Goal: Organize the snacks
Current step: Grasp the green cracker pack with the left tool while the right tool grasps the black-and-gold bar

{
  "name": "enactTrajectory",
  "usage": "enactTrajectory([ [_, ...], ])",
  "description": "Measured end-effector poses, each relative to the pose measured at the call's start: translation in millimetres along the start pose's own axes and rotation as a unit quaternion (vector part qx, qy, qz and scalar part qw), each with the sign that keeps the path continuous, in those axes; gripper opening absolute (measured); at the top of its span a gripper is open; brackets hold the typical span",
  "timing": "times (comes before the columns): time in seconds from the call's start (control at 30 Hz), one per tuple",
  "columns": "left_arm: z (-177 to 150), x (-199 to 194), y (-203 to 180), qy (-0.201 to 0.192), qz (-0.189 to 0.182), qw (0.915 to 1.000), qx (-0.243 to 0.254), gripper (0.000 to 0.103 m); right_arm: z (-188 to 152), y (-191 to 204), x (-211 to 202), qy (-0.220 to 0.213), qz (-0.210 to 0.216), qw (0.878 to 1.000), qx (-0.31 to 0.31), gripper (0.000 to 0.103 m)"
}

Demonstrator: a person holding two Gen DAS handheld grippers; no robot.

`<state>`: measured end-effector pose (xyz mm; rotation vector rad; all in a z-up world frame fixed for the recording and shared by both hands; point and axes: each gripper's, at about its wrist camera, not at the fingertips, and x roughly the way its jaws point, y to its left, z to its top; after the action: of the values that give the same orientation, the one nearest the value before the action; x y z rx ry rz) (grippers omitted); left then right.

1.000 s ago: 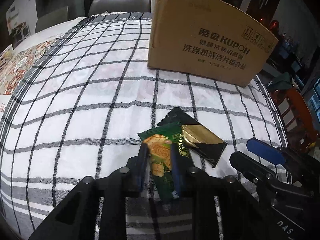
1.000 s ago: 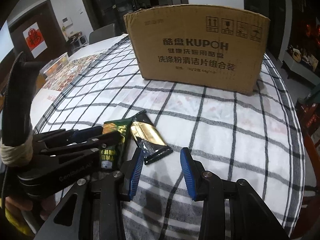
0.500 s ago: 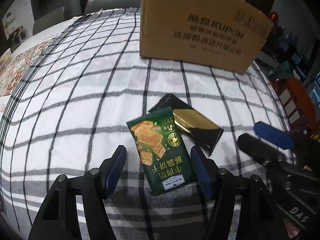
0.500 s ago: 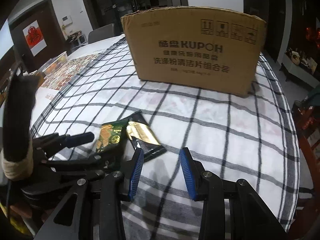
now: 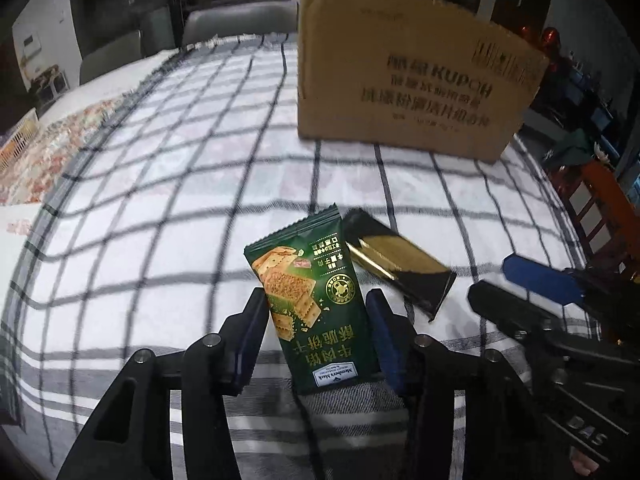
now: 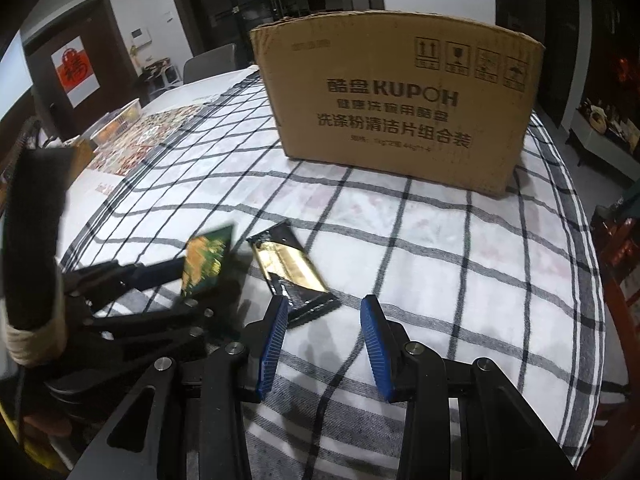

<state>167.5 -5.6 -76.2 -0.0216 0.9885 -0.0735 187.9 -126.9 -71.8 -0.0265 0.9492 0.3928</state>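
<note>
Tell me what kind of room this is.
Most likely a home dining room: a table under a checked tablecloth, grey chairs pulled up at the far side, and a red paper decoration on a door.

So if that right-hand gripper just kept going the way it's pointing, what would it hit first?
Probably the checked tablecloth, since the right gripper angles down at bare cloth. One side might clip the corner of the black-and-gold packet; depth is hard to judge.

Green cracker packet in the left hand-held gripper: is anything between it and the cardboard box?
Nothing visible. The left hand-held gripper, its jaws having just been closing, pinches the green cracker packet; only checked cloth lies between it and the cardboard box. The black-and-gold packet lies flat to one side.
</note>
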Motion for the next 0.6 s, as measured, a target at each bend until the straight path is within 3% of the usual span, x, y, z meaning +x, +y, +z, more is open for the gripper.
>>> enactTrajectory([
  [0.27,3,-20,17,-0.029,-0.015,0.9994,-0.008,0.049,10,12,13,0.015,0.014,0.999,-0.034,0.039],
  [0.6,-1,-9,29,-0.014,-0.018,0.9995,-0.023,0.048,26,27,51,0.056,0.012,0.994,-0.089,0.039],
])
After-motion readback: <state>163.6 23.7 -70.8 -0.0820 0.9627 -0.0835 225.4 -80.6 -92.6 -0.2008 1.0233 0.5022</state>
